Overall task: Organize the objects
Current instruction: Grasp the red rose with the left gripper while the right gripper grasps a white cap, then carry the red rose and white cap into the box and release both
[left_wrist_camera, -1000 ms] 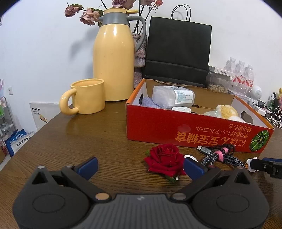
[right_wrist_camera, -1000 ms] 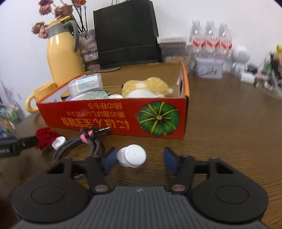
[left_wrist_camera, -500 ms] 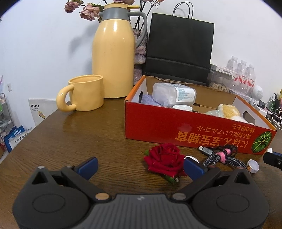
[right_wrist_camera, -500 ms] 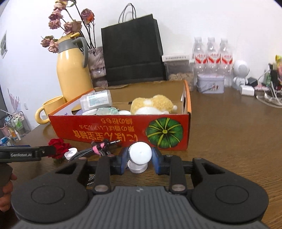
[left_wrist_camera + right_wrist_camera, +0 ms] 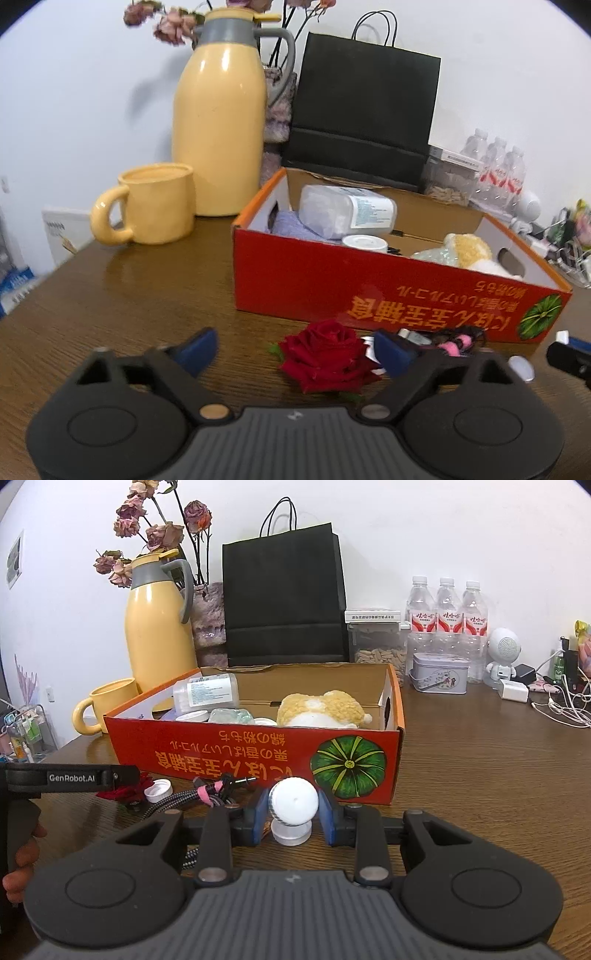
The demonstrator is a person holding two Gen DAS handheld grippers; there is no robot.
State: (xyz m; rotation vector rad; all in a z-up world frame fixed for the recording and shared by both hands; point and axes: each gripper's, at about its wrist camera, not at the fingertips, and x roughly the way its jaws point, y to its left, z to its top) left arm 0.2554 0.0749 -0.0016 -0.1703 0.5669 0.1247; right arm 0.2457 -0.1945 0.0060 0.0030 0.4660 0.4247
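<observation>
My right gripper (image 5: 293, 806) is shut on a small white bottle (image 5: 293, 802), lifted in front of the red cardboard box (image 5: 240, 757). My left gripper (image 5: 295, 349) is open, low over the table, with a red rose (image 5: 327, 354) between its fingers, close to the right one. A braided cable with a pink tie (image 5: 207, 795) and a white cap (image 5: 158, 789) lie on the table before the box. The box (image 5: 369, 291) holds a clear bottle (image 5: 347, 216), a yellow plush toy (image 5: 321, 709) and small jars.
A yellow thermos (image 5: 219, 122) and yellow mug (image 5: 155, 205) stand left of the box. A black paper bag (image 5: 284, 598) stands behind it. Water bottles (image 5: 447, 616), a tin (image 5: 439, 672) and chargers with cables (image 5: 554, 705) sit at the back right.
My right gripper closed on the white bottle and lifted it off the table. My left gripper moved closer to the rose and stayed open.
</observation>
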